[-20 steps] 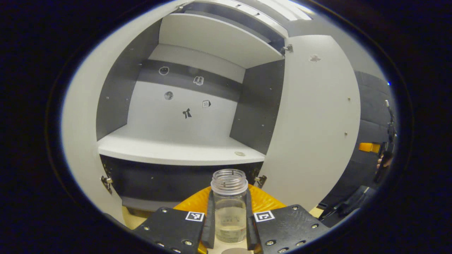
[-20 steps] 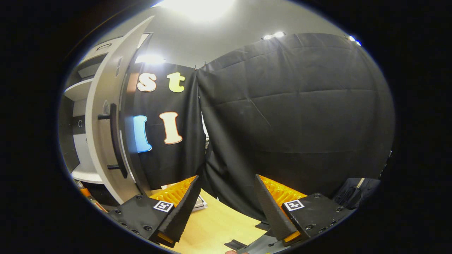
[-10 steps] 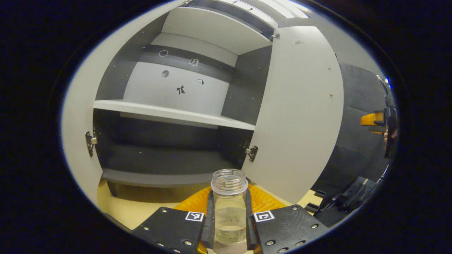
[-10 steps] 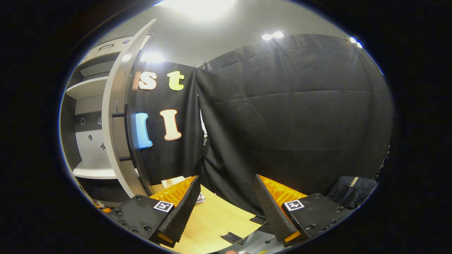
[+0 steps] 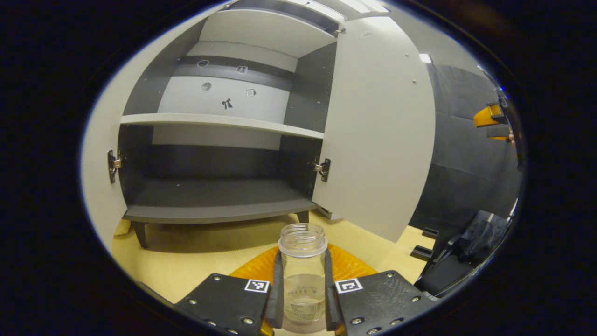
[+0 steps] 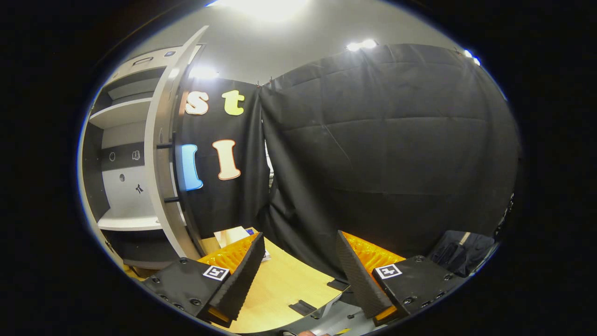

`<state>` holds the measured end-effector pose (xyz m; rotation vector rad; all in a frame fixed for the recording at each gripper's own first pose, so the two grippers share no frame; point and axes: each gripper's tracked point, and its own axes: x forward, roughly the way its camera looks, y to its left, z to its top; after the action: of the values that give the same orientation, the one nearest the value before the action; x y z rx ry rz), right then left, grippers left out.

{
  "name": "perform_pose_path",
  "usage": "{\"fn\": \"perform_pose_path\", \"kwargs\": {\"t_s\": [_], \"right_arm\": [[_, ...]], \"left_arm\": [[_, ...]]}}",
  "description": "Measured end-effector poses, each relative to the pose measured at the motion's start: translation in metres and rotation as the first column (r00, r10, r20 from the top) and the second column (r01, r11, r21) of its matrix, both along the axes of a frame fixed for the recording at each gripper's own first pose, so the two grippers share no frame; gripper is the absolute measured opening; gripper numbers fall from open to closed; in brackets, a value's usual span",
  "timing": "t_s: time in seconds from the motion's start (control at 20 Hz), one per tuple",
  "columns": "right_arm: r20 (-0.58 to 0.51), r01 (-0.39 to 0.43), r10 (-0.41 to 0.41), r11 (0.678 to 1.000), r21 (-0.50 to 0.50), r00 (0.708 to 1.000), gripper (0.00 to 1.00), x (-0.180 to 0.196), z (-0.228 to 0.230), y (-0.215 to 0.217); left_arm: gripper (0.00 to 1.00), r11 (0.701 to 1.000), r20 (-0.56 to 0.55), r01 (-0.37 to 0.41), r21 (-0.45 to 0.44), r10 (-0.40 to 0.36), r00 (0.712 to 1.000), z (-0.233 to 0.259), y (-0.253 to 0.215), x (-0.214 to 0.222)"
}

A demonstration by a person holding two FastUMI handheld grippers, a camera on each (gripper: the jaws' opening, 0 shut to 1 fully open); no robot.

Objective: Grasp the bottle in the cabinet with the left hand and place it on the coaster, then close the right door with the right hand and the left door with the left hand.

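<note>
Pale wooden table [image 5: 196,261] under bright ceiling lights, black cloth wall [image 6: 387,154] behind. In the left gripper view, clear bottle [image 5: 303,273] upright, no cap, a little clear liquid in its lower part, clamped between both fingers of the left gripper [image 5: 303,298], one finger pressed on each side. Held out in front of the cabinet [image 5: 219,140], clear of its shelves, over the table. Coaster not made out with certainty; a greyish round edge just under the bottle at the bottom rim, too cut off to tell. Behind the bottle, cabinet on short legs, both doors swung open: right door [image 5: 378,130] standing wide to the cabinet's right, left door [image 5: 100,140] along the cabinet's left edge. Inside, a pale middle shelf [image 5: 219,123], a dark bottom shelf [image 5: 214,205], small dark stickers on the back panel, metal hinges at both sides. Far to the right of the cabinet, near the cloth, the right gripper [image 5: 492,121] small at the edge, with a bit of hand behind it. In the right gripper view, right gripper [image 6: 298,275] with jaws wide apart, nothing between them, over the table to the right of the cabinet [image 6: 121,158]; right door [image 6: 161,154] seen edge-on with its dark bar handle [image 6: 175,172] facing the cloth. Some papers [image 6: 235,235] on the table by the cabinet's right side.
</note>
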<state>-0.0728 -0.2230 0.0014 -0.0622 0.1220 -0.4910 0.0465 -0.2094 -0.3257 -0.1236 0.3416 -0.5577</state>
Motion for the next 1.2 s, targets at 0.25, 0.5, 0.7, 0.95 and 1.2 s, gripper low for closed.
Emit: {"fn": "perform_pose_path", "kwargs": {"t_s": [0.25,0.5,0.7,0.95,1.2], "right_arm": [[-0.019,-0.014,0.014,1.0,0.008,1.0,0.98,0.006,-0.004,0.011],[-0.038,-0.02,0.02,1.0,0.01,0.999,0.98,0.006,-0.01,0.02],[-0.048,-0.018,0.02,0.999,0.044,0.999,0.98,0.007,-0.013,0.024],[-0.056,-0.035,0.037,0.999,0.038,0.998,0.98,0.008,-0.011,0.035],[-0.054,-0.067,0.068,0.997,0.023,0.996,0.98,0.022,-0.002,0.037]], "left_arm": [[0.45,0.999,0.013,0.019,0.045,-0.02,1.0,-0.013,-0.003,-0.01],[0.48,0.998,-0.007,0.028,0.056,-0.028,1.0,-0.015,0.0,-0.022],[0.47,0.996,-0.018,0.059,0.062,-0.058,0.998,-0.012,-0.001,-0.031],[0.66,0.997,-0.063,0.058,0.051,-0.054,0.997,-0.014,0.003,-0.042],[0.89,0.999,-0.069,0.024,0.048,-0.021,0.997,0.011,0.022,-0.057]]}}
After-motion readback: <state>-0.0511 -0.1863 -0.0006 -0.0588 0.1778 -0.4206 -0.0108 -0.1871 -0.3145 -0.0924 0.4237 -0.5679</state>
